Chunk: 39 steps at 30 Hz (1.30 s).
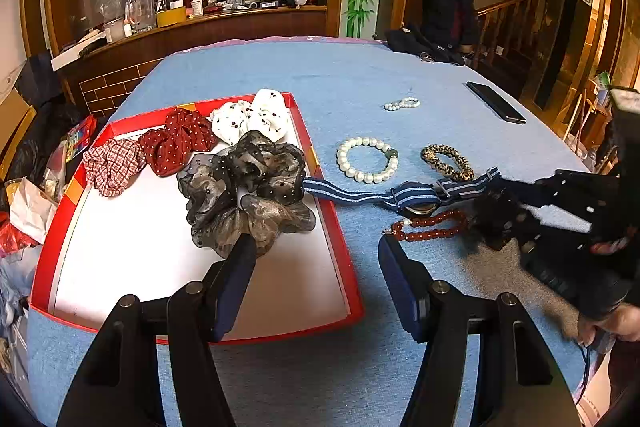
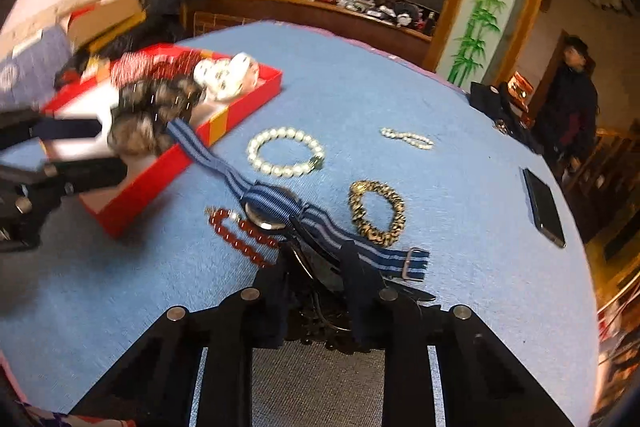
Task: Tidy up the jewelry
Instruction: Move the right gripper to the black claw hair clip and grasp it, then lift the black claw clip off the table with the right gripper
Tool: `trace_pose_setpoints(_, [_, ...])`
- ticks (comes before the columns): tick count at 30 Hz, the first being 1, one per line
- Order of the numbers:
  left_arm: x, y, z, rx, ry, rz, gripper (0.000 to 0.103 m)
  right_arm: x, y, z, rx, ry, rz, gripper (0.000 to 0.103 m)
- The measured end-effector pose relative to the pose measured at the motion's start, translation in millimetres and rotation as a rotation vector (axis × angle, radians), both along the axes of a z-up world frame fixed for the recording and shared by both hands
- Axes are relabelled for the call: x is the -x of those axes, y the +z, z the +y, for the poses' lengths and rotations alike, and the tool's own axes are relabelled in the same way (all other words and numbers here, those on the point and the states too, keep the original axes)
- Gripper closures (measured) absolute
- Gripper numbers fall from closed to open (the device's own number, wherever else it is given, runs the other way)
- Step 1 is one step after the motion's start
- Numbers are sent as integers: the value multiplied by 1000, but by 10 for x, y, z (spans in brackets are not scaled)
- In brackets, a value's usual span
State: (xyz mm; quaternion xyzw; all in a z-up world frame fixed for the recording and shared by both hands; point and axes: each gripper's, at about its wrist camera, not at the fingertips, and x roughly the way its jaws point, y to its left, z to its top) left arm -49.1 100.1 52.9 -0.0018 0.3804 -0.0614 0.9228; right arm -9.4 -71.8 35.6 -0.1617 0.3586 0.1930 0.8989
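Right gripper (image 2: 316, 307) clenches a dark frilly black hair piece (image 2: 320, 323) on the blue tablecloth (image 2: 460, 227). Shallow red cardboard tray (image 1: 344, 251) lies to its left. Left gripper (image 1: 316, 251), nearer the tray, hangs released and empty.

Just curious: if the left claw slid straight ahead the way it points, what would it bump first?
Probably the sheer grey-brown dotted scrunchie in the red tray; its left finger already sits near it.

Four scrunchies (image 1: 244, 183) (checked, red dotted, white, sheer grey) lie in the red tray (image 1: 340, 239) at left. Right of it, flat on the table: pearl bracelet (image 1: 367, 159), leopard scrunchie (image 1: 447, 162), striped-strap watch (image 1: 412, 201), red beads (image 1: 430, 226).
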Motion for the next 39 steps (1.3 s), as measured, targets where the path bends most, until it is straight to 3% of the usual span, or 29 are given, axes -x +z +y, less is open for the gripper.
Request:
trace_pose_setpoints(6, [-15,-7,11,3,2,8,41,132,232,-194,-194,-32,-8,85])
trace_pose_setpoints(11, [-11,24,-1,-2,3,3,41,311,395,-241,-328,4,6,85])
trace_pose_setpoints(20, [-26,46,-11,-10,3,5,41,466,503,-186,-406,49,12,86])
trace_pose_setpoints(31, [-39,80,-19,-16,4,17,41,381,471,-476,-483,-8,31,86])
trace_pose_setpoints(39, [-216,51,-182,-25,-97,88,41,300,393,-772,-549,-70,53,86])
